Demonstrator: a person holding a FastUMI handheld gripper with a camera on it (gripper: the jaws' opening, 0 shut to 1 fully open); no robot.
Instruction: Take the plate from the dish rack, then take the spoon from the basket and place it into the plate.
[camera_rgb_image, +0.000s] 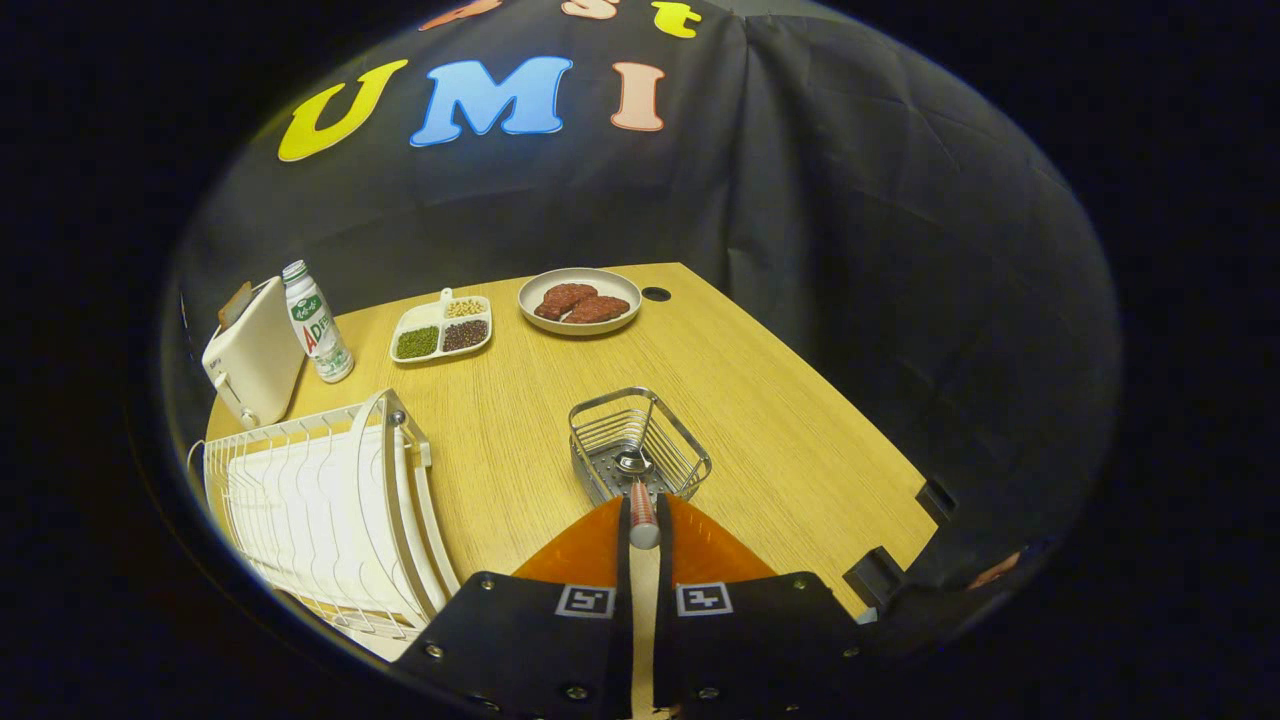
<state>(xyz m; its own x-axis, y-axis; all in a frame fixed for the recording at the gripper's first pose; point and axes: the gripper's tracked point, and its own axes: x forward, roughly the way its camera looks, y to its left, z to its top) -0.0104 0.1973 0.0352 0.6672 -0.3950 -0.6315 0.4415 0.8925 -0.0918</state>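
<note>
A wire basket (690, 455) stands on the wooden table just ahead of my fingers. A spoon (634, 462) leans in it, bowl down on the basket floor, its pinkish handle rising toward me. My gripper (643, 512) is shut on the end of that handle, which is pinched between both fingertips. To the left of my fingers stands a white wire dish rack (300, 500). A pale plate (408, 500) stands on edge at the rack's near-right end.
Beyond the basket lie a round plate with two meat patties (580, 300) and a divided tray of beans (441, 328). A bottle (317, 322) and a white toaster (252, 358) stand behind the rack. The table's edge (860, 420) runs to the right.
</note>
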